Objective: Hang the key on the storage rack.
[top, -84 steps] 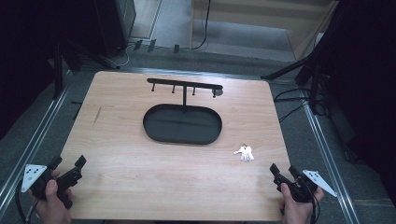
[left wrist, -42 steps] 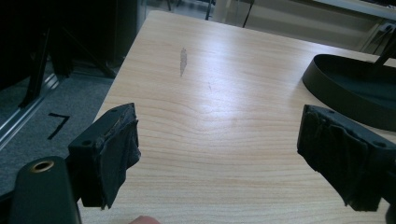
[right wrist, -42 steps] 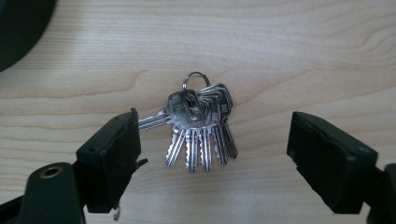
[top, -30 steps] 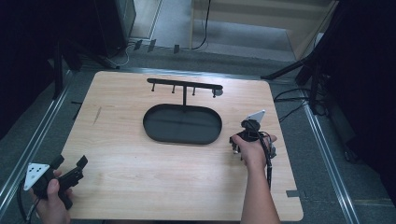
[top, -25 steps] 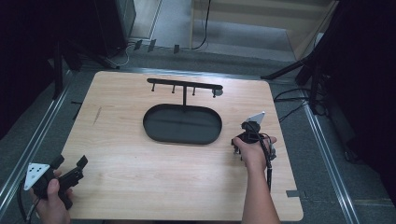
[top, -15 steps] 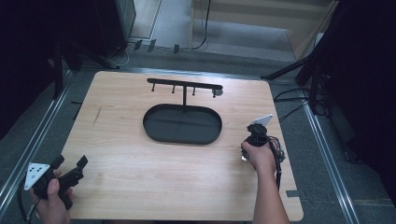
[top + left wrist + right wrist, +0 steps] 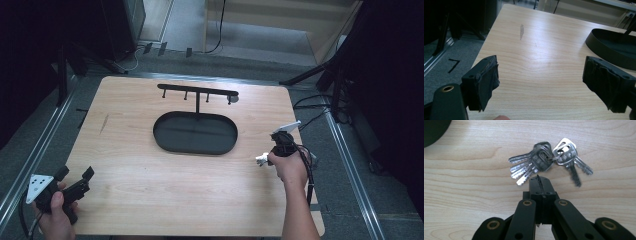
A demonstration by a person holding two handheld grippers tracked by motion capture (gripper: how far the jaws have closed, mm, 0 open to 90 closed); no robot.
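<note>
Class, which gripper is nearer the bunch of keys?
Right. The right gripper sits just beside the keys, jaws shut; the left gripper rests at the table's opposite near corner.

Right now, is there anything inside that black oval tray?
The oval tray looks bare inside, dark floor only; its stand post rises at the back edge. The keys lie outside it on the table.

Even overhead light, dark surroundings

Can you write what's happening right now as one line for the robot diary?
right tool: shut, just short of keys, nothing held | left tool: open, near table corner | tray: empty
</note>
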